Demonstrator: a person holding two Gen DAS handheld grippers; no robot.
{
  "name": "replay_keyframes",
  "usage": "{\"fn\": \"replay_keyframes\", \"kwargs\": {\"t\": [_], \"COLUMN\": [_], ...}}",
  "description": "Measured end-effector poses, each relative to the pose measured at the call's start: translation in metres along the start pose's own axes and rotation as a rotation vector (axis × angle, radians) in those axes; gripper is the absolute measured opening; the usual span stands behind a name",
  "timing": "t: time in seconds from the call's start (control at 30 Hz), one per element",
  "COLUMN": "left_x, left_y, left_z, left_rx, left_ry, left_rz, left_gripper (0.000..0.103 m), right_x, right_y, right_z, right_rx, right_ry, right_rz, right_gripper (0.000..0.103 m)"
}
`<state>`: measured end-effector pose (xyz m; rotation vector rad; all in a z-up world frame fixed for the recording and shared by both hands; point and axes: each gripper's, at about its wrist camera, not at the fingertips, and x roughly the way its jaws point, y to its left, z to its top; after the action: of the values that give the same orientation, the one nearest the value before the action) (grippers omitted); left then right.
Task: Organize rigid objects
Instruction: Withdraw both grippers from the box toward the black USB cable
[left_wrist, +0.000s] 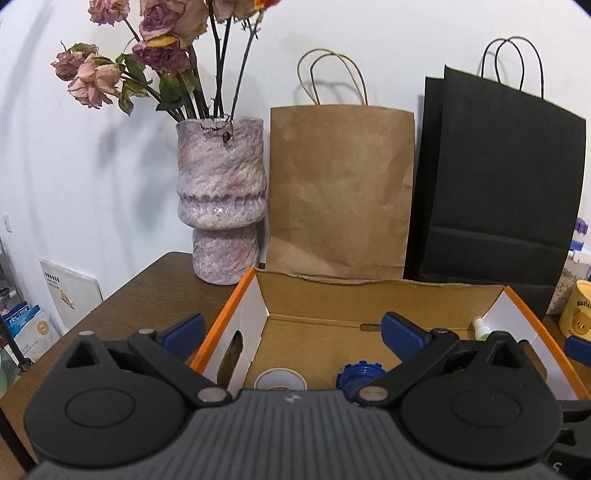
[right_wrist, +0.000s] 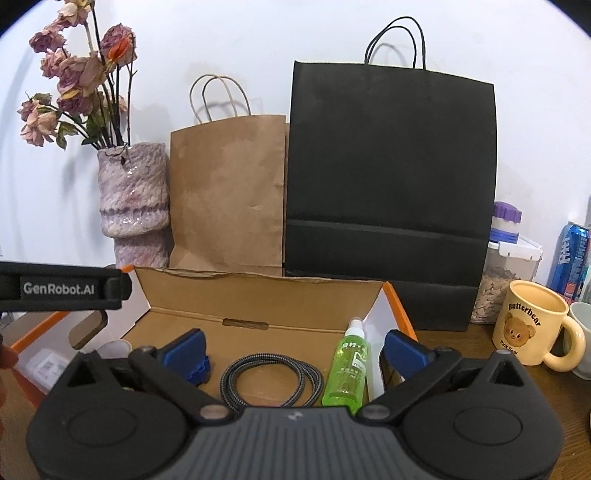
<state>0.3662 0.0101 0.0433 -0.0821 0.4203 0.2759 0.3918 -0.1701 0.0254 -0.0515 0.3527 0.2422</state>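
Inside the open cardboard box (right_wrist: 258, 306) on the tabletop (right_wrist: 480, 373) lie a green spray bottle (right_wrist: 345, 373), a coiled braided cable (right_wrist: 271, 380), a blue ridged cap (left_wrist: 360, 374) and a tape roll (left_wrist: 280, 380). Both the left gripper (left_wrist: 293, 330) and the right gripper (right_wrist: 295, 349) hover over it with jaws spread wide, holding nothing. By its look the bottle is light, stiff and slick plastic, best pinched across its mid-body; the cable would flop.

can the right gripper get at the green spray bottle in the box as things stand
Probably yes: the right gripper is open and empty, and the green spray bottle lies uncovered in the open cardboard box, just ahead between its fingers.
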Motion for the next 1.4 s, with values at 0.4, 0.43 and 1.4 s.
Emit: {"fn": "replay_keyframes", "kwargs": {"t": [0.4, 0.43, 1.4], "left_x": [-0.02, -0.022, -0.088], "left_y": [0.012, 0.014, 0.048], "left_z": [0.008, 0.008, -0.04], "left_rx": [-0.021, -0.023, 0.017], "left_ry": [-0.023, -0.024, -0.021], "left_rz": [-0.005, -0.007, -0.055], "left_gripper": [0.103, 0.103, 0.103], "right_x": [-0.027, -0.03, -0.118], "right_y": [-0.008, -0.008, -0.013], "right_z": [0.007, 0.007, -0.037], "right_rx": [-0.012, -0.015, -0.117], "right_ry": [-0.039, -0.045, -0.01], "right_rz": [-0.005, -0.006, -0.005], "right_gripper": [0.103, 0.103, 0.103]}}
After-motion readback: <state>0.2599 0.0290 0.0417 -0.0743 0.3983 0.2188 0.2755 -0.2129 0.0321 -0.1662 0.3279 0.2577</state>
